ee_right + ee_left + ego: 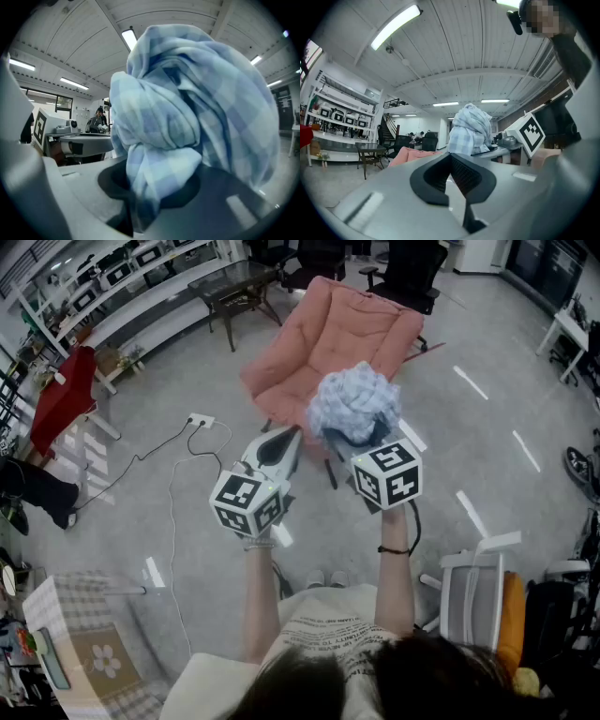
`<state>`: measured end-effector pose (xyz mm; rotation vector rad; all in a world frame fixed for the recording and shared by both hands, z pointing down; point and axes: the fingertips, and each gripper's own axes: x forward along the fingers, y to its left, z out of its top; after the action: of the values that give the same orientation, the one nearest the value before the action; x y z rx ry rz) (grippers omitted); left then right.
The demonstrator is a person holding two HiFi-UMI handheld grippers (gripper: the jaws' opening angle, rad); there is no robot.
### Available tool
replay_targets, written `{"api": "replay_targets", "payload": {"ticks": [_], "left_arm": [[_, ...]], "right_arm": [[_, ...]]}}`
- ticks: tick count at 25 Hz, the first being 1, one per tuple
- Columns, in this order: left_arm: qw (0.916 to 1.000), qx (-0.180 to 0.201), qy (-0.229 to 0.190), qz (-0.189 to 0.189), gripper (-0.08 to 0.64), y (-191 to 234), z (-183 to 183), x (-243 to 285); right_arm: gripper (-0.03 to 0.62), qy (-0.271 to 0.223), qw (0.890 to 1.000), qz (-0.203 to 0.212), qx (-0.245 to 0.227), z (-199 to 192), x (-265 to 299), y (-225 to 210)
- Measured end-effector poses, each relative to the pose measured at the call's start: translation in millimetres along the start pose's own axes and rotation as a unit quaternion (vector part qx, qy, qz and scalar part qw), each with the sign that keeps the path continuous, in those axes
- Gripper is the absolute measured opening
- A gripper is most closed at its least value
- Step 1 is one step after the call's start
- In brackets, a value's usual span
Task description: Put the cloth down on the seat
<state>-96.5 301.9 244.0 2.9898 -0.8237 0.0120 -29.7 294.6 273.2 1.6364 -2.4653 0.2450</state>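
Note:
A bundled light-blue checked cloth (354, 404) hangs in the air just in front of the pink cushioned chair (347, 334). My right gripper (364, 439) is shut on the cloth, and the bundle (187, 122) bulges up and over its jaws, filling the right gripper view. My left gripper (284, 442) hovers beside it on the left, shut with nothing in it. In the left gripper view its closed tips (451, 157) point toward the cloth (469, 129) and the chair's pink seat (410, 154), which lies lower and farther off.
A dark table (234, 282) and a black office chair (412, 273) stand behind the pink chair. A white cable and power strip (200, 420) lie on the floor to the left. A white chair (473, 582) stands at lower right.

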Motion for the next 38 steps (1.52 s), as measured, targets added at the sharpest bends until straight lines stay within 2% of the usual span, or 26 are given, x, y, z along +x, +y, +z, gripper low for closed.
{"api": "replay_targets", "payload": {"ticks": [13,19,24,31,38], "left_arm": [[1.0,0.006,0.006,0.005,-0.002,-11.8,-4.3,2.2],[0.9999,0.001,0.008,0.013,-0.002,-16.1,-1.1,1.9],[0.9996,-0.005,0.012,0.023,-0.002,-24.2,-8.9,3.4],[0.9989,-0.016,0.029,0.034,-0.002,-37.8,-31.3,8.9],[0.998,-0.022,0.045,0.038,-0.002,-35.4,-41.2,14.7]], "right_arm": [[0.126,-0.003,1.0,0.004,0.01,-5.0,-9.1,-5.4],[0.126,0.014,1.0,0.014,0.009,-6.3,-13.8,-5.7],[0.126,0.037,0.999,0.024,0.005,-21.4,-20.5,-7.3],[0.126,0.064,0.997,0.034,0.025,-49.9,-26.2,-20.6],[0.127,0.076,0.995,0.041,0.04,-60.9,-21.6,-25.0]]}}
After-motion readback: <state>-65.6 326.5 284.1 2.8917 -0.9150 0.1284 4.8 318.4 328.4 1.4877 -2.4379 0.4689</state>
